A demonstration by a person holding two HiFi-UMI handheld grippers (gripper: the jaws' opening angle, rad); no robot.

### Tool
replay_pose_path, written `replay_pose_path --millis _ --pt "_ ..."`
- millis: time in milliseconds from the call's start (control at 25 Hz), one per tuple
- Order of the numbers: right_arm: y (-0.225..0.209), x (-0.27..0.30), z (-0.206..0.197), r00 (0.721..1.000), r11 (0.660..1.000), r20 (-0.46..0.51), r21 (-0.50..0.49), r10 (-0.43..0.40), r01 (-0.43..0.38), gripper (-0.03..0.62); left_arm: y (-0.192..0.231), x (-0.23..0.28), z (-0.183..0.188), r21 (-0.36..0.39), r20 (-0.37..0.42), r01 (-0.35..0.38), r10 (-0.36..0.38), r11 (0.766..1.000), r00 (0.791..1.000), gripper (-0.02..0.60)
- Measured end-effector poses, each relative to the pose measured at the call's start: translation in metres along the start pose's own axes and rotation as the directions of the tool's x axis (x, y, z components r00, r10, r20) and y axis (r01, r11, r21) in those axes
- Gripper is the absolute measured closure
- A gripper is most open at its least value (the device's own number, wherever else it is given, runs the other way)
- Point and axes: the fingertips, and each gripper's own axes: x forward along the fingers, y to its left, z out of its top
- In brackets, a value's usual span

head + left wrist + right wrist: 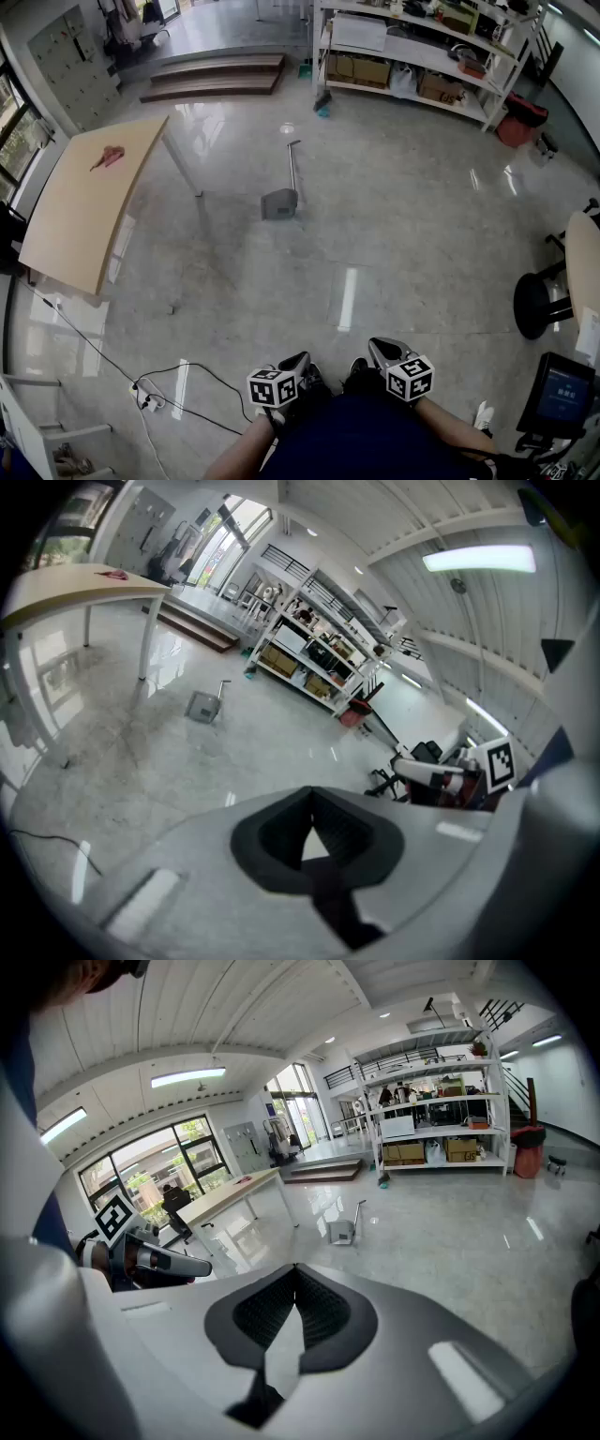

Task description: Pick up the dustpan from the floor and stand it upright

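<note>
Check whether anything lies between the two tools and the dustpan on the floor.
Nothing visible does. Only bare polished grey floor lies between the shut left tool and right tool and the grey long-handled dustpan ahead. The light wooden table and black cable sit off to the left.

A pale wooden table (89, 202) is standing at the left of the glossy stone floor (394, 234), with a small reddish object (108, 157) lying on its top. At the far side, white shelving (412, 52) is holding cardboard boxes (358, 68) and assorted gear, while low wooden steps (214, 77) are lying to its left. A red object (517, 124) is sitting by the shelving's right end. A black cable (103, 356) is trailing across the near left floor to a white power strip (148, 401). At the near right edge, a dark screen (561, 386) is glowing blue.
</note>
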Motion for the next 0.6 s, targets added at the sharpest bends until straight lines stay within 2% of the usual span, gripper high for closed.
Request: replay_pose_path --millis 280,600 --pt "-0.015 0.007 0.004 1.000 0.999 0.004 0.028 -0.031 0.031 0.583 0.003 0.007 0.001 0.007 -0.026 0.006 -0.006 1.000 1.000 0.581" --pt "-0.054 0.038 0.034 1.000 0.999 0.010 0.029 0.027 -0.027 0.583 -0.006 0.048 0.043 -0.001 0.002 -0.026 0.026 1.000 1.000 0.581"
